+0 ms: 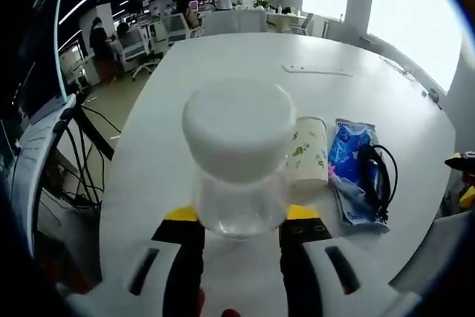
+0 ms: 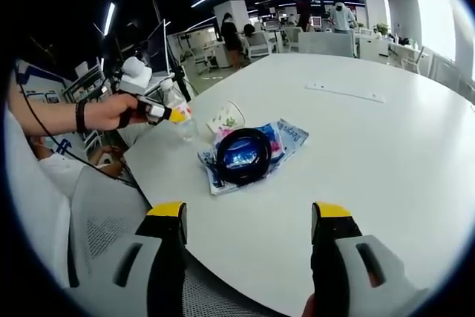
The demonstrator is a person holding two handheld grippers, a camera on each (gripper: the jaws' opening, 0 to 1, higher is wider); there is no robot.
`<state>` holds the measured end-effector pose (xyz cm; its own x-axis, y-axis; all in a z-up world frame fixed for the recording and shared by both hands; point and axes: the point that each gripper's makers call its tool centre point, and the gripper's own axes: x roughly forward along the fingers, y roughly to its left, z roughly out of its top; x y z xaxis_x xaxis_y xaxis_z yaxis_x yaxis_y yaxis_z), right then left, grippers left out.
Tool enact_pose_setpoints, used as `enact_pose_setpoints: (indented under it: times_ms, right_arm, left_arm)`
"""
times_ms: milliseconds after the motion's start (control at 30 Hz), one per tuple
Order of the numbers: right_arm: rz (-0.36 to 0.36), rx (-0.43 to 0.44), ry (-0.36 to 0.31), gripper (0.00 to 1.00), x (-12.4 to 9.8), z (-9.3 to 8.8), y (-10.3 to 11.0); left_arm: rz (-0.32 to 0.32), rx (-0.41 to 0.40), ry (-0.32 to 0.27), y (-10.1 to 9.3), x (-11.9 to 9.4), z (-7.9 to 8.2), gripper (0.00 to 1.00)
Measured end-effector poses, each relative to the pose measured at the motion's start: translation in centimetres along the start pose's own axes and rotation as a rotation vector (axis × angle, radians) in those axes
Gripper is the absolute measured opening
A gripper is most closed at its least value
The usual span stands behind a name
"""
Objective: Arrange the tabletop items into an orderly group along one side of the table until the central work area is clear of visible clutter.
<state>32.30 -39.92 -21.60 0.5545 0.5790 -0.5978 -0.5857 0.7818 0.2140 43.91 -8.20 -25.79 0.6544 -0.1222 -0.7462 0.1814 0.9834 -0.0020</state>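
My left gripper [image 1: 241, 217] is shut on a clear jar with a white lid [image 1: 239, 150], held above the white table [image 1: 223, 57]. Right of the jar a paper cup with green print [image 1: 308, 150] lies on its side, then a blue packet [image 1: 352, 165] with a black coiled cable [image 1: 378, 172] on it. In the right gripper view my right gripper [image 2: 249, 217] is open over the table's near edge. Beyond it lie the black coiled cable [image 2: 243, 155], the blue packet [image 2: 286, 139] and the paper cup [image 2: 226, 118]. The left gripper [image 2: 159, 113] holds the clear jar [image 2: 184, 128] there, in a person's hand.
A flat white strip [image 1: 315, 70] lies far out on the table, also seen as the white strip [image 2: 345, 92]. Office desks, chairs and people stand beyond the table. A grey chair [image 2: 111, 228] is at the table's near corner. Wide bare tabletop [image 2: 386, 161] stretches right of the packet.
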Motion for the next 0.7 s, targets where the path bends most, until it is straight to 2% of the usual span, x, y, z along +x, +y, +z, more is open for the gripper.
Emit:
enact_pose_setpoints:
  times_ms: [133, 233, 300, 533, 633, 700]
  right_arm:
    - [-0.003, 0.003, -0.005, 0.68, -0.01, 0.15, -0.03]
    - [-0.005, 0.004, -0.005, 0.68, -0.03, 0.12, 0.01]
    - [-0.004, 0.003, -0.002, 0.68, 0.0, 0.01, 0.09]
    - [0.0, 0.002, 0.003, 0.68, 0.25, -0.04, 0.39]
    - [0.0, 0.0, 0.004, 0.68, 0.33, 0.06, 0.41]
    - [-0.001, 0.001, 0.002, 0.68, 0.37, 0.13, 0.39]
  left_arm:
    - [-0.047, 0.039, -0.015, 0.11, -0.13, -0.01, 0.4]
    - [-0.081, 0.053, -0.03, 0.31, -0.21, 0.04, 0.46]
    - [-0.098, 0.055, -0.048, 0.48, -0.38, 0.19, 0.47]
    - [-0.171, 0.121, -0.073, 0.02, -0.57, 0.56, 0.42]
    - [-0.187, 0.144, -0.074, -0.23, -0.54, 0.6, 0.37]
    - [-0.176, 0.15, -0.076, -0.25, -0.51, 0.61, 0.37]
